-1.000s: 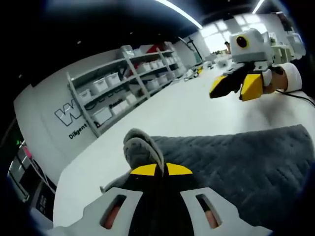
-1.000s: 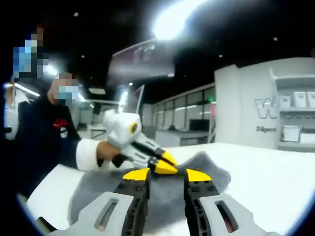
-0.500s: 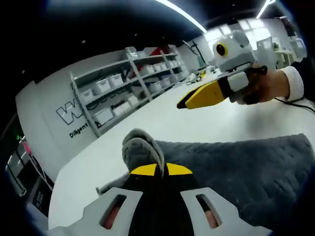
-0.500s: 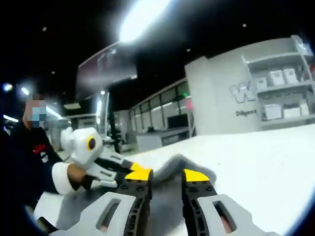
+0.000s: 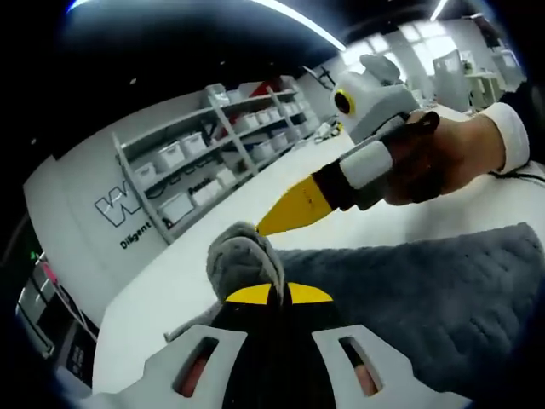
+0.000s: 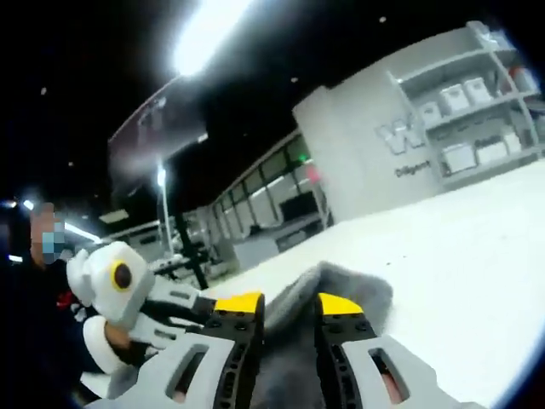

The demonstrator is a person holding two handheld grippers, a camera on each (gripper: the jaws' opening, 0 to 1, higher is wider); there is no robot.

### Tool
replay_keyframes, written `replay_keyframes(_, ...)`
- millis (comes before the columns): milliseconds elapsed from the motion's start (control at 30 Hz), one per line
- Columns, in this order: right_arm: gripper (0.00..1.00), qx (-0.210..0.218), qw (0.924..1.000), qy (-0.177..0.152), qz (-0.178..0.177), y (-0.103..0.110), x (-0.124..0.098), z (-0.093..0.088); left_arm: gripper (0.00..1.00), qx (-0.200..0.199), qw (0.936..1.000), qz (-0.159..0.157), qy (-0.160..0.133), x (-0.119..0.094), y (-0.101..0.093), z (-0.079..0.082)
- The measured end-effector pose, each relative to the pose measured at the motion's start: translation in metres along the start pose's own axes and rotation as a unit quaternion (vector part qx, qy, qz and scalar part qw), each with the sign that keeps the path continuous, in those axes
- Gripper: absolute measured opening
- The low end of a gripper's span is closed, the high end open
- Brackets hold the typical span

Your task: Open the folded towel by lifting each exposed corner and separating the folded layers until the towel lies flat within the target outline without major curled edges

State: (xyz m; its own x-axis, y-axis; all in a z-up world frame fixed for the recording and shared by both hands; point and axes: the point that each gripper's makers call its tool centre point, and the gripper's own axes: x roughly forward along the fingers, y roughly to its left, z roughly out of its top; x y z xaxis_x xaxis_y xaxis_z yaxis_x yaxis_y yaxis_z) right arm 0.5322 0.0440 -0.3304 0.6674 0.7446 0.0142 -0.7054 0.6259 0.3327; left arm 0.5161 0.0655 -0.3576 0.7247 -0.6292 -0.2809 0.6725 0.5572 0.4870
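Left gripper point(image 5: 269, 294) has its yellow-tipped jaws pressed together on a bunched fold of the grey towel point(image 5: 409, 298), and the pinched cloth rises as a rounded hump just past the tips. Beyond that hump the towel spreads flat, quilted side up, over the white table point(image 5: 213, 247), reaching away to the right in the left gripper view.

Right gripper point(image 6: 288, 304) holds its jaws apart, with a raised fold of the same towel point(image 6: 341, 285) lying in the gap between them; whether the tips touch the cloth cannot be told. In the left gripper view this right gripper point(image 5: 294, 209) comes in from the right, carried by a person's hand point(image 5: 434, 158) with a white cuff, and its yellow tips point down at the pinched hump, just beside it. In the right gripper view the left gripper point(image 6: 183, 298) sits just to the left of the towel's raised fold, gripped by a hand in a white cuff.

Behind the towel, past the far edge of the table, grey shelving point(image 5: 221, 145) loaded with white bins point(image 5: 174, 149) stands against a pale wall with dark lettering point(image 5: 128, 209). Long ceiling lights point(image 6: 209, 34) glow overhead.
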Motion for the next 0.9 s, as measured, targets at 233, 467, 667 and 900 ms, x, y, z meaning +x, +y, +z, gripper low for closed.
replay_keyframes(233, 0.19, 0.011, 0.9997, 0.021, -0.007, 0.004, 0.005, -0.014, 0.05, 0.009, 1.0, -0.002, 0.0, 0.0, -0.008, 0.003)
replay_keyframes(467, 0.12, 0.036, 0.999, 0.027, -0.003, 0.005, 0.008, -0.021, 0.05, 0.03, 0.9995, -0.007, 0.001, 0.0, -0.018, 0.006)
replay_keyframes(667, 0.02, 0.032, 0.999, 0.03, 0.004, 0.001, 0.006, -0.022, 0.07, 0.044, 0.9987, -0.023, -0.003, 0.001, -0.024, 0.008)
replay_keyframes(900, 0.0, 0.021, 0.999, 0.038, 0.008, -0.006, 0.003, -0.025, 0.13, 0.062, 0.9966, -0.052, -0.016, -0.002, -0.031, 0.014)
